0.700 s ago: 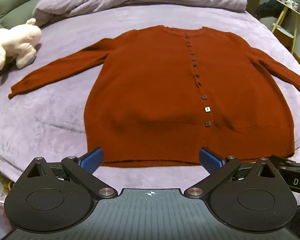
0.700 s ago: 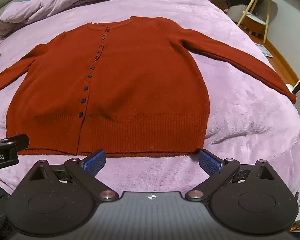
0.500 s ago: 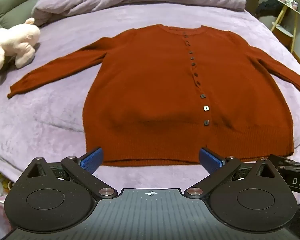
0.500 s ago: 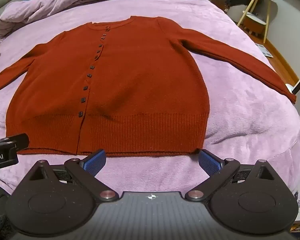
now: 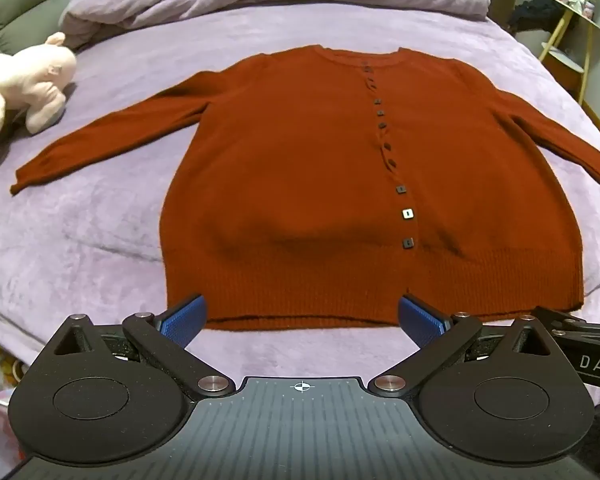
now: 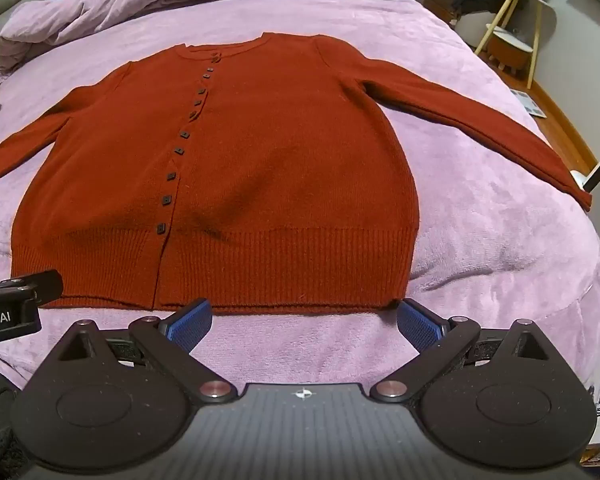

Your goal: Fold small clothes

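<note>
Left wrist: left tongs (image 5: 302,316) spread wide, empty, above the hem of the rust cardigan (image 5: 300,168), flat on the bed (image 5: 80,240), buttoned, sleeves out. Right wrist: right tongs (image 6: 304,320) wide too, empty, at hem's right corner.

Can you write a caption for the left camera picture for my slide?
Red cardigan spread flat on a purple bed, pink plush toy nearby, left gripper open at the hem.
</note>
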`<state>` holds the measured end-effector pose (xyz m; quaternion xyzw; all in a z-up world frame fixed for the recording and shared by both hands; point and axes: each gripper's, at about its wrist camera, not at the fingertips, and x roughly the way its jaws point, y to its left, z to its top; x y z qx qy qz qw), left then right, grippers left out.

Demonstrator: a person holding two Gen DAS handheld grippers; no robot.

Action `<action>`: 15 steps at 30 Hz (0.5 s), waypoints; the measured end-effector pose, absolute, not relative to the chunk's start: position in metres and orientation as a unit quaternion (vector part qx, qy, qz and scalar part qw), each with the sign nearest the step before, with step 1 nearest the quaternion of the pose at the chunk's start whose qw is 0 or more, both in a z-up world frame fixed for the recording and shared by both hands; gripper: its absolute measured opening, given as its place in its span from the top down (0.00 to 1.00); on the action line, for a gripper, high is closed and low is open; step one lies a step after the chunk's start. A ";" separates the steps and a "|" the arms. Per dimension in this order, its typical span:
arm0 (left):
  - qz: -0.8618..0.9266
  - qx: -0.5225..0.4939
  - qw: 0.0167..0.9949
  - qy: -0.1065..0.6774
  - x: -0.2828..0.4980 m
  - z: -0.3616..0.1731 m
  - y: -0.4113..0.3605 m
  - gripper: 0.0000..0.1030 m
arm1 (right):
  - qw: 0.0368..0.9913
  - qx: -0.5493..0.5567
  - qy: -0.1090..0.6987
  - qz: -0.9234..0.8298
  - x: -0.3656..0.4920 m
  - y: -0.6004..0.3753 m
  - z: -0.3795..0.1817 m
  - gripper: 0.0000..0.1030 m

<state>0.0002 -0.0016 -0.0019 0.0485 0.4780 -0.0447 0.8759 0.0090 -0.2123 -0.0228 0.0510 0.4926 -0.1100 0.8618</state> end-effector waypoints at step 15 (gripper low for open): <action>-0.046 0.051 0.874 0.481 0.000 -0.003 -0.001 0.00 | 0.863 0.047 0.491 -0.111 0.006 -0.210 -0.022 0.04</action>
